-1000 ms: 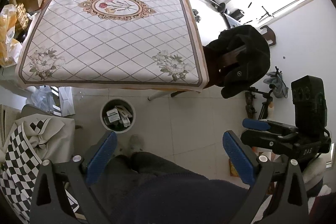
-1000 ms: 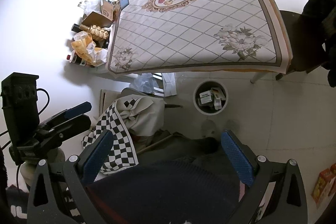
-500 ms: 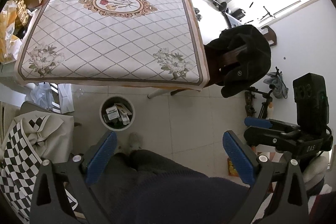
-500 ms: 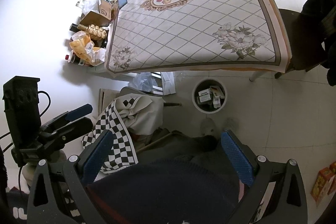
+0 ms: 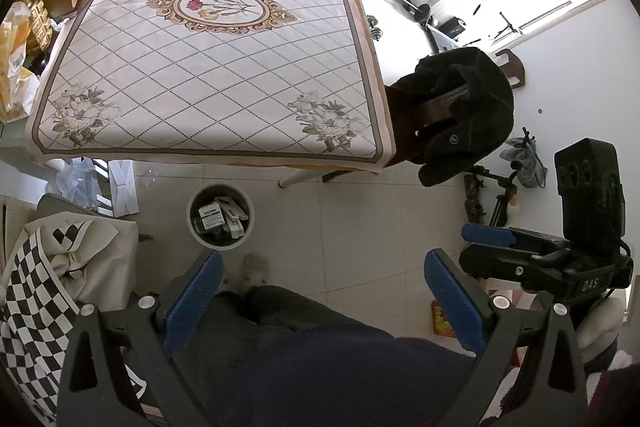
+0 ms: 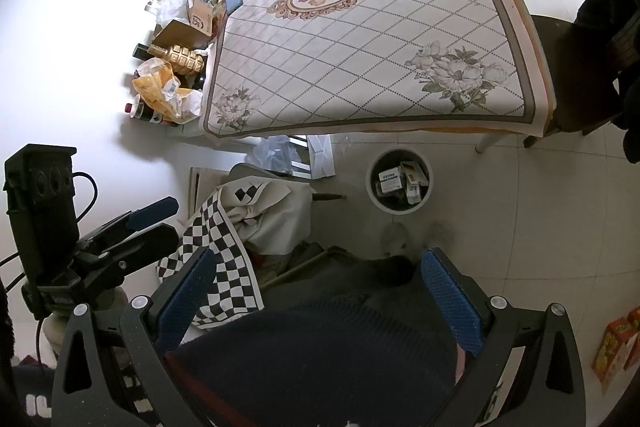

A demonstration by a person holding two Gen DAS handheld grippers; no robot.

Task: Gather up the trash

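The trash [image 5: 220, 217], several small printed cartons, is seen lying inside the round waste bin [image 5: 200, 235] on the tiled floor, just in front of the table's near edge and beside its white leg. Nothing is seen on the table [image 5: 216, 75] itself; its diamond-pattern cloth w/ flower medallion is bare. Both grippers are held high above the bin, well apart from it. The left gripper [image 5: 320, 301] is spread wide w/ nothing btwn its blue pads; the right gripper [image 6: 320, 299] is likewise wide and empty.

Vs. a second ago, the view has been pulled up and back: bin and table are seen a bit smaller and farther, while the jaws have been kept at the same wide spread. No carton has been moved in or out of the bin over that span. It is judged that the collecting is done or nearly so, and that the grippers are being withdrawn from the bin.

Around the bin: a checkered cloth [image 6: 224, 247] over a seat is seen to its left, a dark jacket [image 5: 464, 115] draped on a chair to its right past the table corner, and bags and boxes [image 6: 176, 67] piled at the table's far-left side. A person's dark trousers and pale shoes are seen just below the bin.
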